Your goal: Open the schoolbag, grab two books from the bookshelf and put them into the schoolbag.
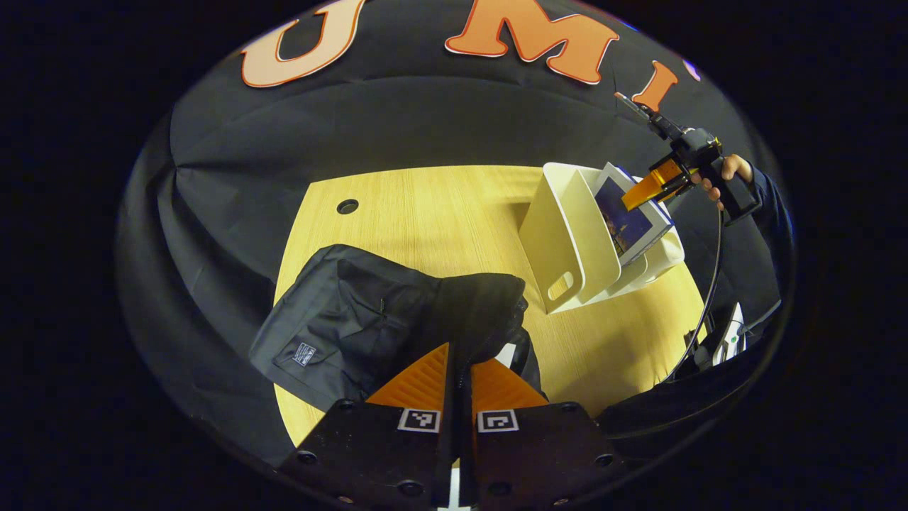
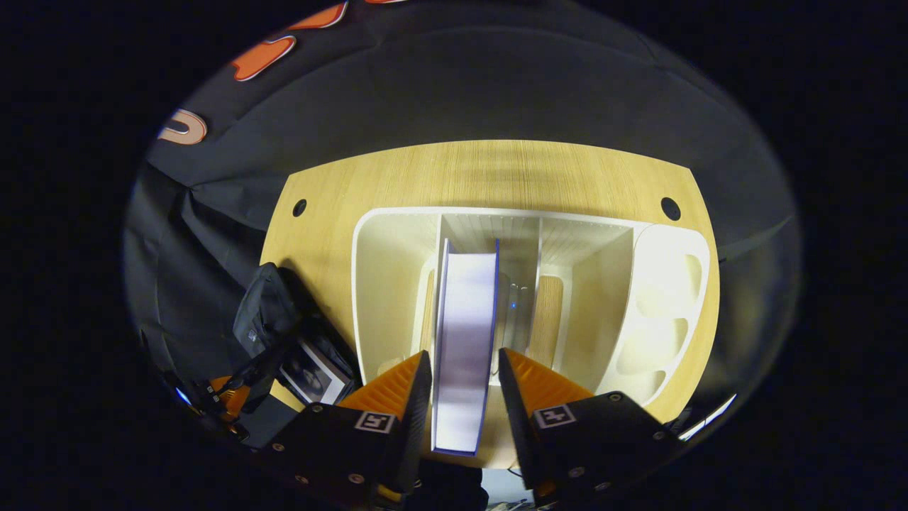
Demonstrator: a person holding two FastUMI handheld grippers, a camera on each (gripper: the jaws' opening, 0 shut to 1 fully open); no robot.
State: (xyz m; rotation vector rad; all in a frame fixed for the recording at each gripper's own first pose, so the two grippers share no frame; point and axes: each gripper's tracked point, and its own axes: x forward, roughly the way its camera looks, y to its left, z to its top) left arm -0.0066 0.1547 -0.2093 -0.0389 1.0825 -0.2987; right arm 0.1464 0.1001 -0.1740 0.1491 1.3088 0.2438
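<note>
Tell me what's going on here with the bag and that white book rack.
A person is working with two handheld grippers at a wooden table. The right gripper straddles a book standing in the white bookshelf, its fingers on either side with a small gap showing on one side, so the grip looks not quite closed. The left gripper is pinched on the black schoolbag, apparently holding it open. One book already seems to be inside the bag.

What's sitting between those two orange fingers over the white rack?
A book, standing on edge in the white bookshelf, sits between the right gripper's fingers in the right gripper view; whether both fingers press it is unclear.
</note>
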